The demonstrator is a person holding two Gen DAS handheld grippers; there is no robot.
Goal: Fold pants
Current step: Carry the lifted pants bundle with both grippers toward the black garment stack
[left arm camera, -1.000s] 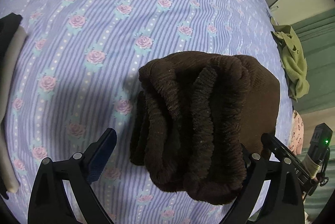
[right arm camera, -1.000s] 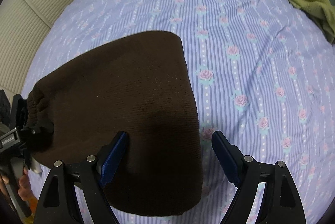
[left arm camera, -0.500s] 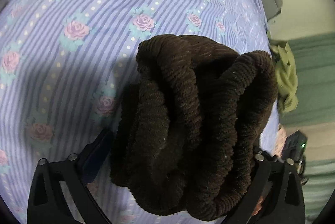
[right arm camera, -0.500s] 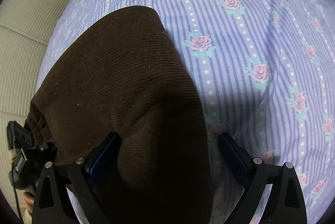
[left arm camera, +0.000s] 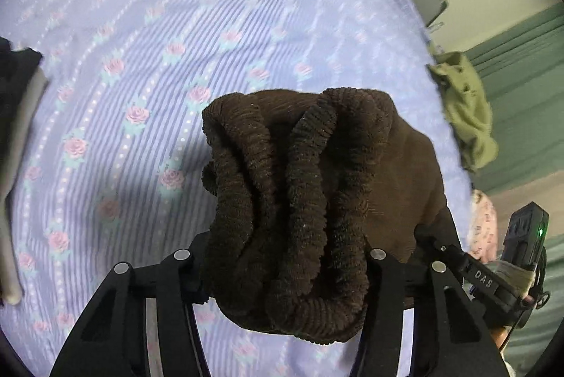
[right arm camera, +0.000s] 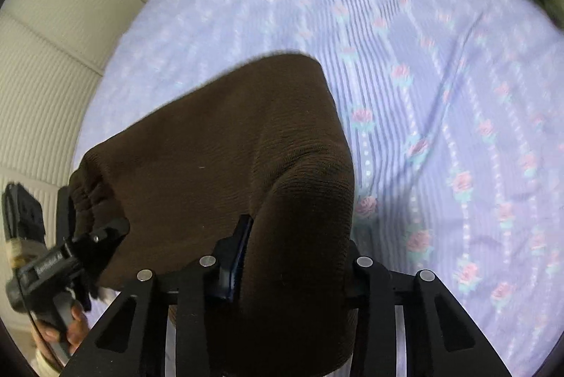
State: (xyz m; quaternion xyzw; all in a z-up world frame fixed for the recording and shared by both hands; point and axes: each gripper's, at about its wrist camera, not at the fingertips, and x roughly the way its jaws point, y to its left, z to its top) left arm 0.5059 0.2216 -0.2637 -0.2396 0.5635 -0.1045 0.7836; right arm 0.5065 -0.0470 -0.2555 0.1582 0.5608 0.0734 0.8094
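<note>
I had both grippers closing on the folded pants point(left arm camera: 299, 201) near the bed's point(left arm camera: 141, 24) edge: left point(left arm camera: 285, 267) on the waistband bunch, right point(right arm camera: 292, 257) on the fold. This looked like the pick-up step; next I'd need a level, joint lift.

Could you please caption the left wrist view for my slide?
Left gripper closing on the brown pants' bunched waistband over a floral bedsheet.

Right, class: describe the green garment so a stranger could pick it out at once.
Start from the bed's purple striped, rose-printed sheet. Follow it to the far edge, away from the brown pants. The olive-green garment lies crumpled there, the only green cloth on the bed.
</note>
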